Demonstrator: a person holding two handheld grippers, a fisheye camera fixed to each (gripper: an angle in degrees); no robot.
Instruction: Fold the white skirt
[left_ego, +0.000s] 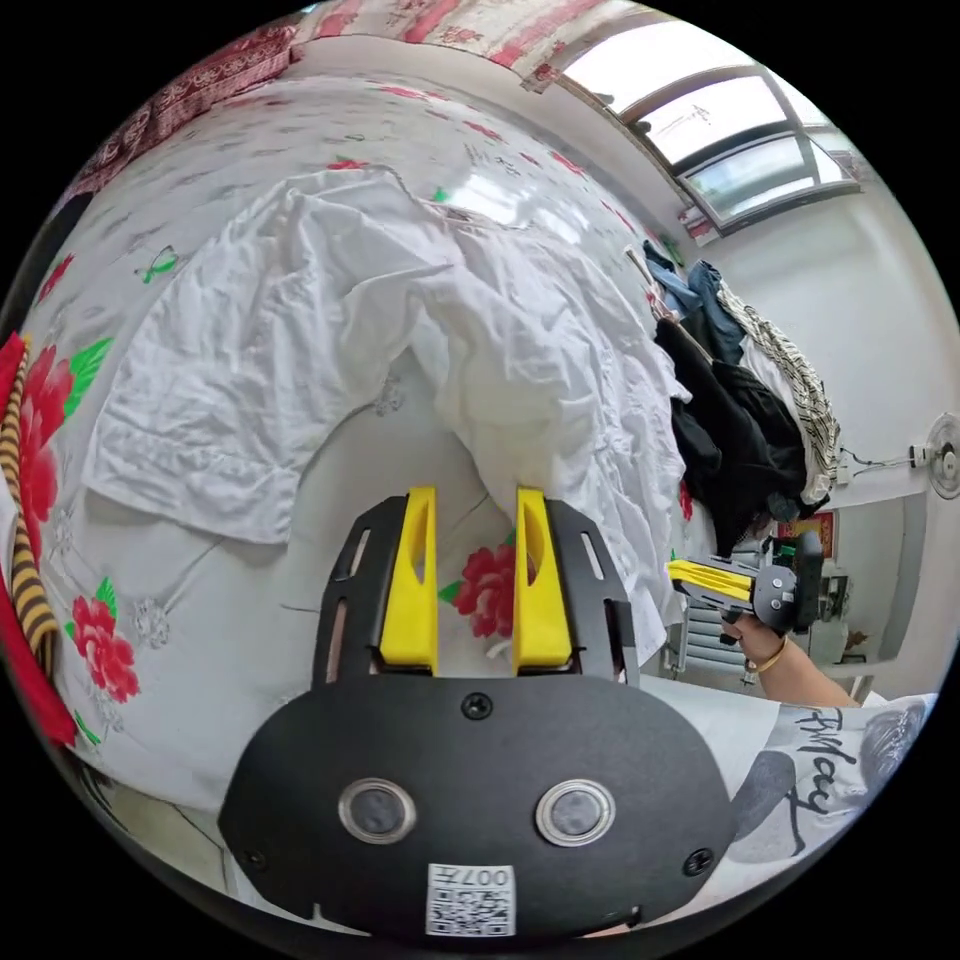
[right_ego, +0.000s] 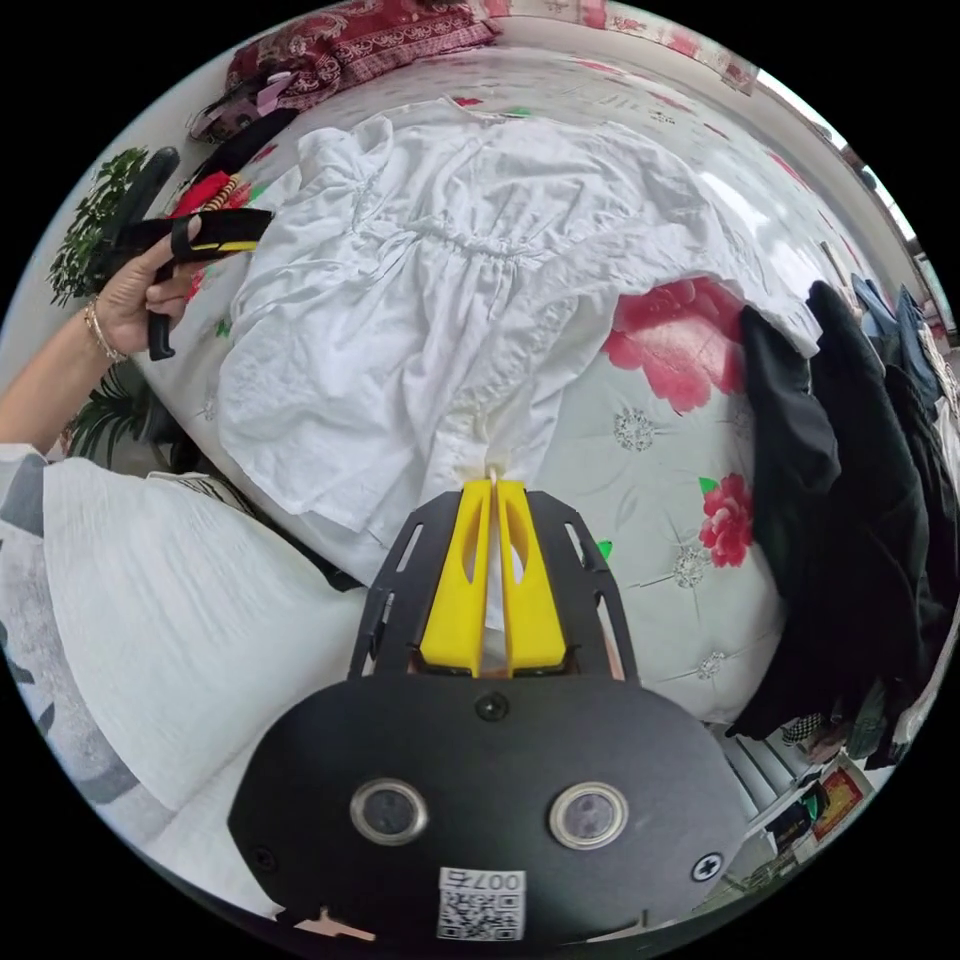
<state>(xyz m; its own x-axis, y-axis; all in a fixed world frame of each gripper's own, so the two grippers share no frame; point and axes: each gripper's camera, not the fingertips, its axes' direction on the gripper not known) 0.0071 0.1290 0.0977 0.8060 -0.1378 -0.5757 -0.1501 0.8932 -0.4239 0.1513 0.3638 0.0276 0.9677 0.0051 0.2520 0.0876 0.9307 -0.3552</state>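
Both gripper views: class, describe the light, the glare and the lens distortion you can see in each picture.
Left gripper view: daylight from the window throws a bright glare patch on the bedspread; the fisheye bends the window frame. Right gripper view: soft, even light on the white skirt, faint shadows in its folds; the bed edge curves, and the dark clothes stretch along the rim.

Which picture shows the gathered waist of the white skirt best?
The right gripper view: the white cotton skirt lies spread out there, its gathered waistband plain across the middle. In the left gripper view the skirt is bunched up and the waistband can't be made out.
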